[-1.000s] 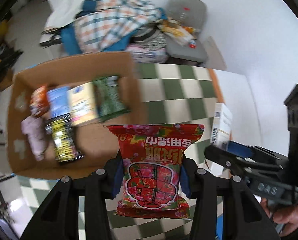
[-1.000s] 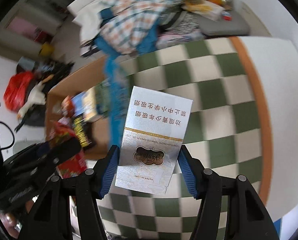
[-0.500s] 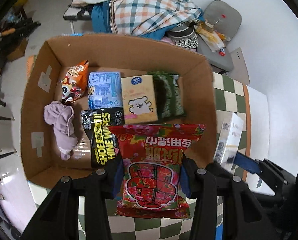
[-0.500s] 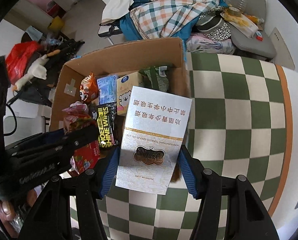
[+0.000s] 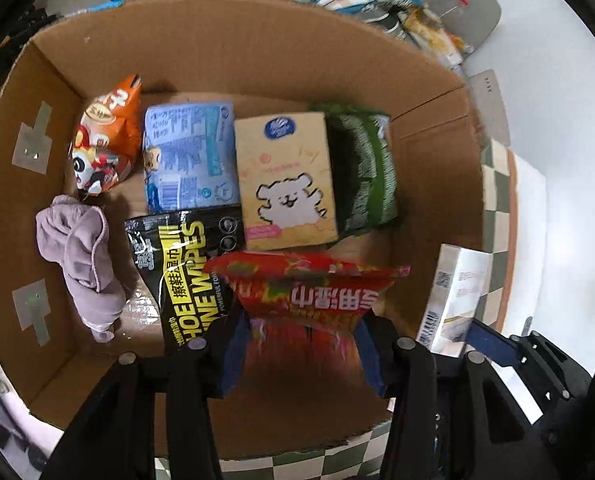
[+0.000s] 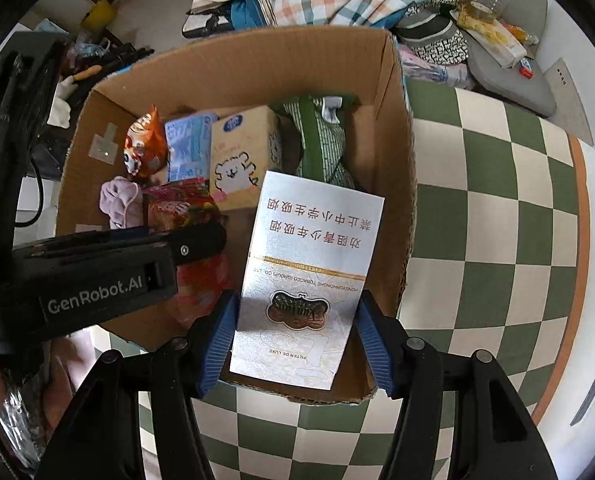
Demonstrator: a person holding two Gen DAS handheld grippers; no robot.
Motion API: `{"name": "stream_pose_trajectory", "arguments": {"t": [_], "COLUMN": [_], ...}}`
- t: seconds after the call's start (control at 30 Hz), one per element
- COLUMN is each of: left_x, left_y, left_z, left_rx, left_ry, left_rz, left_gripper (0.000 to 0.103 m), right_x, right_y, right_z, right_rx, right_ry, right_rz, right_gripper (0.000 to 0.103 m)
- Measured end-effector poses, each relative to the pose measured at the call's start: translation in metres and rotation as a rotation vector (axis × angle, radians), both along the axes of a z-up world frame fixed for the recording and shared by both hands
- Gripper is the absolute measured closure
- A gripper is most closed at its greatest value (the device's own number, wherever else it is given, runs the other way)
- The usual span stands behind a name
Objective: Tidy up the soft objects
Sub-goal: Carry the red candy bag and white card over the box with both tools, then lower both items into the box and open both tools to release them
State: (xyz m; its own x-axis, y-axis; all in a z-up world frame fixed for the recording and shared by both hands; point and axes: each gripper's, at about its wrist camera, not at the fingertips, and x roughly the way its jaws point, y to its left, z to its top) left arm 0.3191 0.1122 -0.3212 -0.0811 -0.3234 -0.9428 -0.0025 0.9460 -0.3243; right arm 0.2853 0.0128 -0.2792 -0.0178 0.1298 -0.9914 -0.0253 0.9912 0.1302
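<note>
Left hand-held gripper (image 5: 301, 354): jaws opening, red packet (image 5: 309, 304) between the pads, over the box (image 5: 257, 52). Right hand-held gripper (image 6: 295, 342): clamped on white carton (image 6: 309, 276), at box edge.

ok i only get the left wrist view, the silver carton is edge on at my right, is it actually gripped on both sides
observer: yes. In the right wrist view, both blue pads of the right gripper press on the long edges of the silver carton.
operator: is it over the box or over the table
observer: over the cardboard box. The whole carton sits inside the box's outline, close to the wall that borders the checkered table.
operator: what's at its far end
observer: its far edge overlaps the green pack, and its far corner comes beside the bear tissue box.
</note>
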Motion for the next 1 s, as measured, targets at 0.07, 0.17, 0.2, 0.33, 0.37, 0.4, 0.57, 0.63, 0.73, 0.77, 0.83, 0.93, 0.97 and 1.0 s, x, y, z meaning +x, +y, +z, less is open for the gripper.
{"name": "stream_pose_trajectory", "arguments": {"t": [0.07, 0.17, 0.2, 0.33, 0.37, 0.4, 0.57, 0.63, 0.73, 0.77, 0.83, 0.93, 0.97, 1.0], "left_x": [-0.001, -0.003, -0.003, -0.009, -0.011, -0.013, -0.025, -0.032, -0.042, -0.045, -0.053, -0.063, -0.065, -0.069], "left_y": [-0.001, 0.002, 0.001, 0.008, 0.009, 0.011, 0.019, 0.023, 0.03, 0.033, 0.038, 0.037, 0.037, 0.037], "left_z": [-0.003, 0.001, 0.002, 0.018, 0.023, 0.027, 0.041, 0.045, 0.053, 0.055, 0.061, 0.069, 0.072, 0.075], "left_rx": [-0.018, -0.037, -0.035, -0.021, -0.013, -0.003, 0.06, 0.088, 0.125, 0.132, 0.155, 0.212, 0.232, 0.248], "left_ry": [0.012, 0.005, 0.0, -0.04, -0.051, -0.062, -0.113, -0.132, -0.174, -0.185, -0.213, -0.265, -0.282, -0.3], "left_rz": [0.009, 0.028, 0.028, 0.022, 0.021, 0.019, 0.019, 0.022, 0.043, 0.053, 0.069, 0.076, 0.076, 0.079], "left_gripper": [0.056, 0.055, 0.051, 0.038, 0.035, 0.027, 0.007, 0.004, 0.004, 0.003, 0.003, 0.002, 0.001, 0.0], "right_x": [0.0, -0.002, -0.003, -0.005, -0.005, -0.005, -0.008, -0.011, -0.015, -0.016, -0.021, -0.027, -0.03, -0.032], "right_y": [-0.001, -0.004, -0.005, -0.01, -0.011, -0.013, -0.015, -0.014, -0.014, -0.014, -0.015, -0.016, -0.016, -0.016], "right_z": [-0.003, -0.004, -0.004, -0.004, -0.003, -0.003, 0.005, 0.011, 0.018, 0.021, 0.027, 0.034, 0.038, 0.041], "right_rx": [-0.004, 0.002, 0.007, 0.006, 0.011, 0.022, 0.036, 0.025, 0.014, 0.006, -0.016, -0.044, -0.058, -0.066], "right_ry": [0.006, 0.015, 0.015, 0.017, 0.014, 0.016, 0.0, -0.019, -0.035, -0.044, -0.068, -0.101, -0.115, -0.126], "right_rz": [-0.004, -0.009, -0.012, -0.025, -0.028, -0.032, -0.046, -0.04, -0.038, -0.037, -0.037, -0.036, -0.035, -0.034], "right_gripper": [0.04, 0.04, 0.04, 0.026, 0.025, 0.024, 0.008, 0.007, 0.007, 0.007, 0.007, 0.007, 0.007, 0.007]}}
